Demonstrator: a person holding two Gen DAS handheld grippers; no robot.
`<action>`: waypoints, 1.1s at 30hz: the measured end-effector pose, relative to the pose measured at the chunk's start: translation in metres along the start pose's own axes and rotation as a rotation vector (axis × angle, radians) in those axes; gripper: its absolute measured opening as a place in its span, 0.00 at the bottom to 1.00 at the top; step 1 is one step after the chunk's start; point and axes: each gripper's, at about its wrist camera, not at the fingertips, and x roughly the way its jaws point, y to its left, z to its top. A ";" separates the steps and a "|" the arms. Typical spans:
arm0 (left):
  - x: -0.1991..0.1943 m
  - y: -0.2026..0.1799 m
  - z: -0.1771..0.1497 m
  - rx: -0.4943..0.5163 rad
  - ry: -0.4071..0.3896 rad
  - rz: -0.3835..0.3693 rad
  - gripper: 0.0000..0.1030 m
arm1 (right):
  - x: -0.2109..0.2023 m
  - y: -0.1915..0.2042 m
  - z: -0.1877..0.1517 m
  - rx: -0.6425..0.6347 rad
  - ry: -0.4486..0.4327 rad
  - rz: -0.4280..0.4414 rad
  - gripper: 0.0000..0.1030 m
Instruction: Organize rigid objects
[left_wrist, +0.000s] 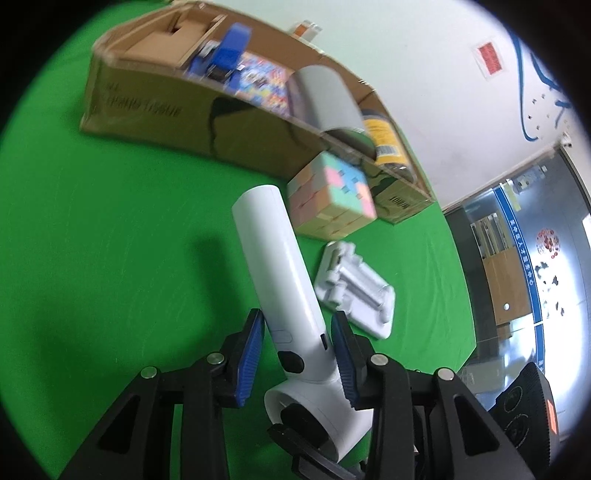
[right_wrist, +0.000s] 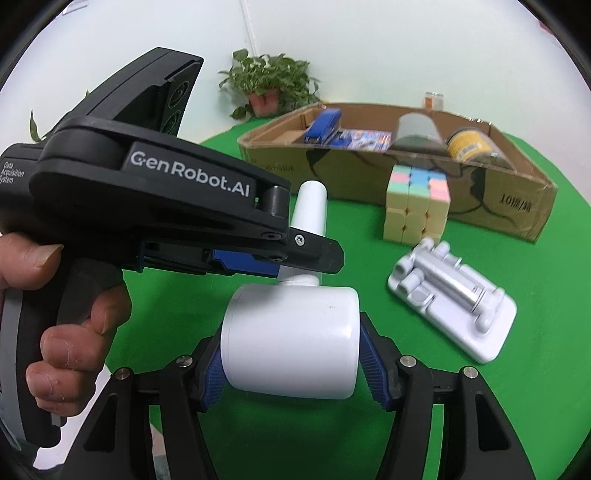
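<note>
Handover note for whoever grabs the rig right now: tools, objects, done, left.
Left tool: closed on the handle of the white handheld device.
Right tool: closed on the same device's round head. It is held by both tools above the green table.
Done: blue stapler, grey roll and yellow-labelled jar lie in the cardboard box.
Left: the device, the pastel cube in front of the box, and the white folded stand on the table.
</note>
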 end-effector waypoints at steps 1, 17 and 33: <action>-0.002 -0.004 0.004 0.014 -0.009 -0.006 0.35 | -0.002 -0.001 0.002 0.001 -0.009 -0.005 0.58; -0.016 -0.054 0.072 0.193 -0.115 -0.058 0.34 | -0.023 -0.022 0.075 -0.010 -0.175 -0.123 0.58; 0.006 -0.078 0.153 0.280 -0.108 -0.087 0.34 | -0.003 -0.057 0.145 0.015 -0.208 -0.189 0.58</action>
